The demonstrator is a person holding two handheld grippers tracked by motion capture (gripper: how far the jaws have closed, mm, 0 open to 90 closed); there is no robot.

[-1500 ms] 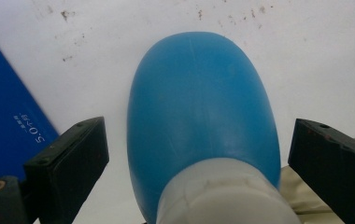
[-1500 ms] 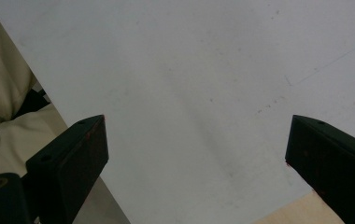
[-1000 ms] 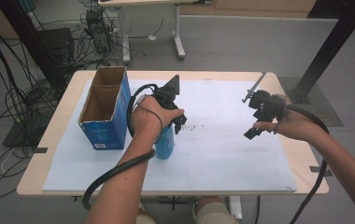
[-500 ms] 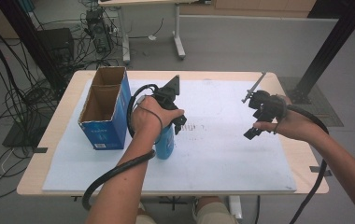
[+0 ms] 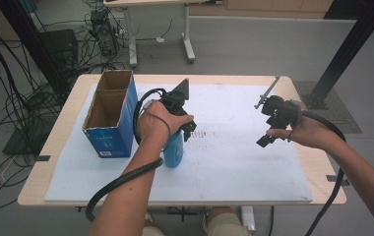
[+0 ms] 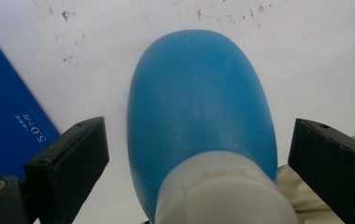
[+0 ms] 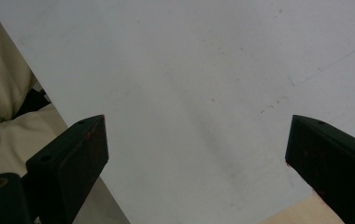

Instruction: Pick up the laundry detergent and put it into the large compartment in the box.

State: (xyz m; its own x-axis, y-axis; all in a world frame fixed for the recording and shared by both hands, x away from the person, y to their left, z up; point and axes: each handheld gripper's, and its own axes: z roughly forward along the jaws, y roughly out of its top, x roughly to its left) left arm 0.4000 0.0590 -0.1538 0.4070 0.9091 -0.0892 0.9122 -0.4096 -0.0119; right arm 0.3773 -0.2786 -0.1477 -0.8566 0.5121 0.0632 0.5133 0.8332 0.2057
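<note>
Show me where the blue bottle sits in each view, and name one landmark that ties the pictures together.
High view: the blue bottle stands upright on the white sheet, left of centre, just right of the blue box, under the left gripper.
Left gripper view: it sits at centre, seen from above, between the open fingers.
Right gripper view: not in it.
Shared landmark: the white sheet, also the blue box at that view's left edge.

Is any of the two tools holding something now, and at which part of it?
Nothing is held. The left tool has its jaws open on either side of the blue bottle, near its white cap, with gaps on both sides. The right tool is open over the sheet.
</note>
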